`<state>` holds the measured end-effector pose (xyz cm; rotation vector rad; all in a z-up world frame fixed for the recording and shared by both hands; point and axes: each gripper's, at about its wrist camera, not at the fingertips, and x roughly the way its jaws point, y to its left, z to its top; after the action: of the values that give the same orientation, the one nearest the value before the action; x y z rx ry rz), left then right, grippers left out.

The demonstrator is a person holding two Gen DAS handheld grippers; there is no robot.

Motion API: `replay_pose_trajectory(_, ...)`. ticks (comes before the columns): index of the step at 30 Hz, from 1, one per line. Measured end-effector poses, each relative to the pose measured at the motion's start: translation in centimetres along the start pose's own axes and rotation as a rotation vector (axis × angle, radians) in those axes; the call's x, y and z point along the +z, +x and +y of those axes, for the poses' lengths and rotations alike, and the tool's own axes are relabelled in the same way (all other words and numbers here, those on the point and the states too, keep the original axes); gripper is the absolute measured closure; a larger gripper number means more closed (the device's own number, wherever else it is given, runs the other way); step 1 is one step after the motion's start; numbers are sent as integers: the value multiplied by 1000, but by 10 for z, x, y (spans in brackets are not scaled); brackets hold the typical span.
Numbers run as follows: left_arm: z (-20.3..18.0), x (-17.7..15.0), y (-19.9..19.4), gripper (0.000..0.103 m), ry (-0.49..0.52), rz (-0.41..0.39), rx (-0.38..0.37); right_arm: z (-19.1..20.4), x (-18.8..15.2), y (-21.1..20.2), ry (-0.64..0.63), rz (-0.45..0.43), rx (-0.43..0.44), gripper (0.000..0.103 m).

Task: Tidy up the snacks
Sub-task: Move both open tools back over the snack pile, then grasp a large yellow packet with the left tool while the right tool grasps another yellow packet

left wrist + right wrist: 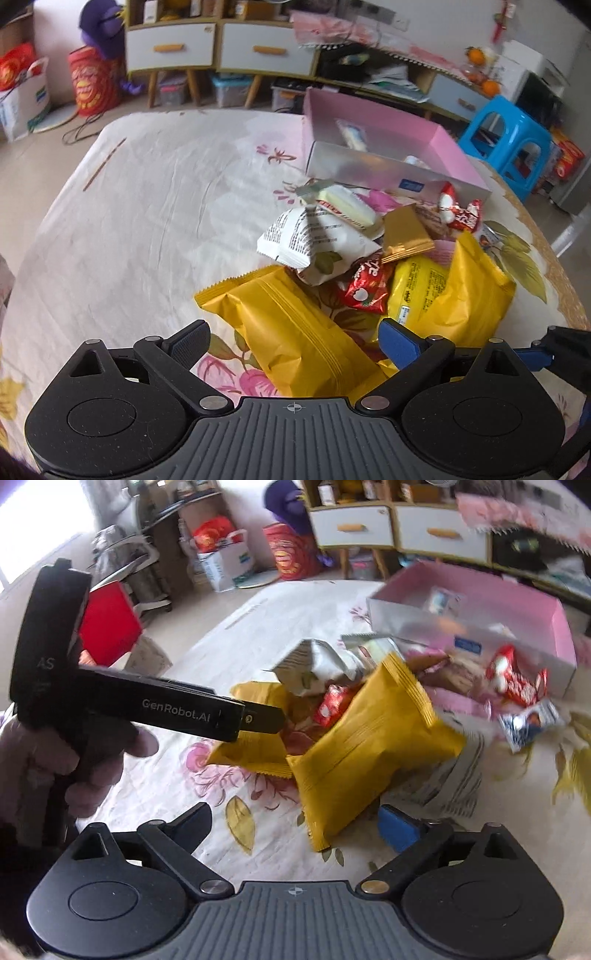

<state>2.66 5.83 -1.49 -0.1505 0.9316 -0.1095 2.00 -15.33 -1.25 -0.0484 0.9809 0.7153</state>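
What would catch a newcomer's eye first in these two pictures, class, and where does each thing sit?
First come the two bright yellow packets at the near edge of a snack heap on the flowered tablecloth, one lying between the open left gripper fingers. Behind the heap stands a pink box, open, with a few small snacks inside. The right gripper is open too, over the other yellow packet.

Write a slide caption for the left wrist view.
Open left gripper hovers over a yellow snack bag beside a snack pile, pink box behind.
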Motion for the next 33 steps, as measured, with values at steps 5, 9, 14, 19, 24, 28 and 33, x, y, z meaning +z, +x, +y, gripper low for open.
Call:
replay_pose_trajectory(5, -3, 0, 9, 6, -27, 6, 38, -11, 8, 0, 129, -52, -26, 16)
replay_pose_trajectory(9, -3, 1, 11, 12, -60, 11, 73, -21, 16, 0, 274, -62, -19, 19)
replay_pose_trajectory(14, 8, 0, 11, 29, -85, 50, 84, -27, 14, 6, 383, -32, -42, 31)
replay_pose_trajectory(19, 15, -7, 11, 52, -53, 75, 101, -43, 13, 3, 495, -41, -66, 38)
replay_pose_trajectory(24, 18, -8, 9, 55, -43, 78, 101, -55, 11, -3, 561, -41, -52, 45)
replay_pose_trajectory(28, 18, -6, 7, 58, -50, 87, 78, -49, 15, -2, 520, -27, -25, 64)
replay_pose_trajectory(33, 16, -2, 0, 60, -50, 68, 51, -38, 23, 0, 436, -31, -33, 69)
